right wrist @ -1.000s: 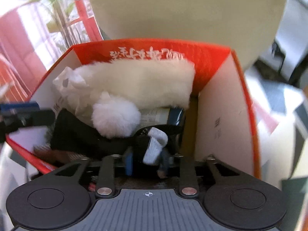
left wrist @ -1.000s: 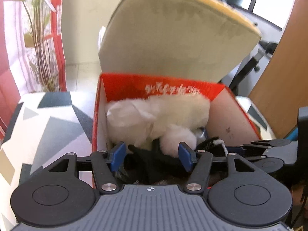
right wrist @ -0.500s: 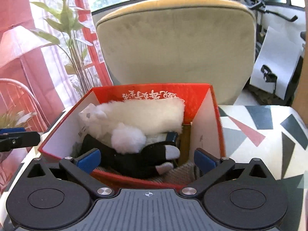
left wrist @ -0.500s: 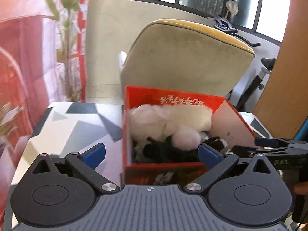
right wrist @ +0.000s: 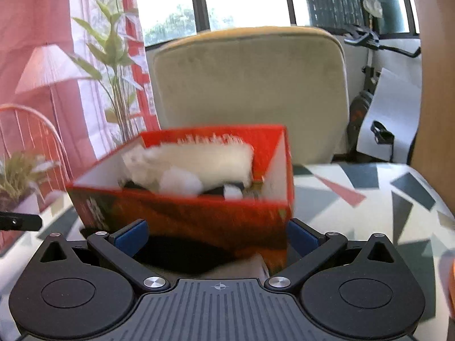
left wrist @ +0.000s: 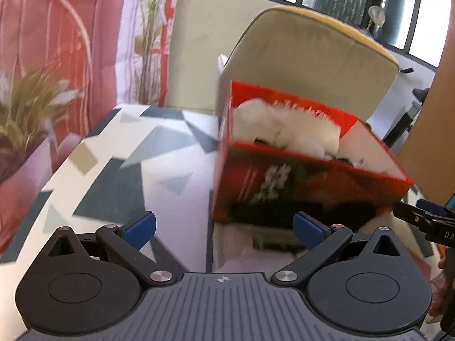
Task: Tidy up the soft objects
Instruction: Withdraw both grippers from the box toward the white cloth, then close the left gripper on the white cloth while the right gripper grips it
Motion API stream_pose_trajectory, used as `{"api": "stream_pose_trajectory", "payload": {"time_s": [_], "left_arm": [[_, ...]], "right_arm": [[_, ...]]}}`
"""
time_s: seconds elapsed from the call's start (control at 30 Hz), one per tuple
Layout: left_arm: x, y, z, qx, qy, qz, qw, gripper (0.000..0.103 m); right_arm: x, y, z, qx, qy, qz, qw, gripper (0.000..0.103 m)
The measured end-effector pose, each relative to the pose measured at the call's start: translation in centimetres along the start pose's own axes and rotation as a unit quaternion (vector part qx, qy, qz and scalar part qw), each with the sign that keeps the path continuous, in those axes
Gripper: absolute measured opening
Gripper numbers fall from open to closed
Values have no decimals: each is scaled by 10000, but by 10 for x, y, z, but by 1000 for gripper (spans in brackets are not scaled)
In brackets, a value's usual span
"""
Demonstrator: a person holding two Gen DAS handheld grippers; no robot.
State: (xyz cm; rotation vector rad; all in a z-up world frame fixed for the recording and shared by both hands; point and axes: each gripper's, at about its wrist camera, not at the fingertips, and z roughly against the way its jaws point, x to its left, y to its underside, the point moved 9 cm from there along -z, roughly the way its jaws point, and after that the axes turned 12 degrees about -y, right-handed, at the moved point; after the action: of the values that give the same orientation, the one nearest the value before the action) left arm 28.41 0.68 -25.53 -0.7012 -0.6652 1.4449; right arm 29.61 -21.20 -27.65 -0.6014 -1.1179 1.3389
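Views are differing in what they are giving. From the left wrist, the red box (left wrist: 298, 182) is showing its printed front and left corner, and the tip of the right gripper (left wrist: 421, 217) is appearing at the right edge. From the right wrist, the box (right wrist: 199, 216) is seen more from the front, with its white inner right wall, and a dark finger of the left gripper (right wrist: 20, 222) is entering at the left edge; a floor lamp (right wrist: 48, 68) and a tall plant (right wrist: 113, 65) are also showing.

Both grippers are standing wide with blue pads apart; the left gripper (left wrist: 224, 228) and the right gripper (right wrist: 217, 234) are holding nothing, and their jaws have just been opening.

The box is sitting on a table with a geometric pattern (left wrist: 113, 170), in front of a beige chair back (right wrist: 250, 91). Inside, a white fluffy item (right wrist: 199, 159), a white pompom (right wrist: 179, 182) and a black and white soft item (right wrist: 227, 190) are lying piled together. Motion is blurring the box.
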Motion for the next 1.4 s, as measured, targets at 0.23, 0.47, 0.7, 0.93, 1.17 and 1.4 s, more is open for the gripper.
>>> {"api": "stream_pose_trajectory", "payload": {"time_s": [0.23, 0.47, 0.7, 0.93, 1.17, 1.4], "left_arm": [[6, 31, -3, 227, -167, 197, 9994, 103], [-3, 35, -5, 215, -87, 142, 9996, 94], [-16, 42, -9, 346, 270, 100, 9990, 80], [-26, 55, -23, 727, 519, 234, 9957, 68], [-25, 57, -29, 737, 558, 344, 9951, 68], [-24, 62, -33, 808, 596, 301, 9945, 64]], "right_arm": [[-13, 42, -1, 227, 124, -50, 9997, 100], [-20, 54, -11, 371, 43, -122, 9992, 86], [-24, 48, -28, 485, -115, 7, 9988, 77], [-23, 52, -45, 752, -181, 20, 9970, 57], [-28, 57, -47, 834, -149, -116, 9963, 43], [-30, 59, -47, 870, -169, -167, 9959, 40]]}}
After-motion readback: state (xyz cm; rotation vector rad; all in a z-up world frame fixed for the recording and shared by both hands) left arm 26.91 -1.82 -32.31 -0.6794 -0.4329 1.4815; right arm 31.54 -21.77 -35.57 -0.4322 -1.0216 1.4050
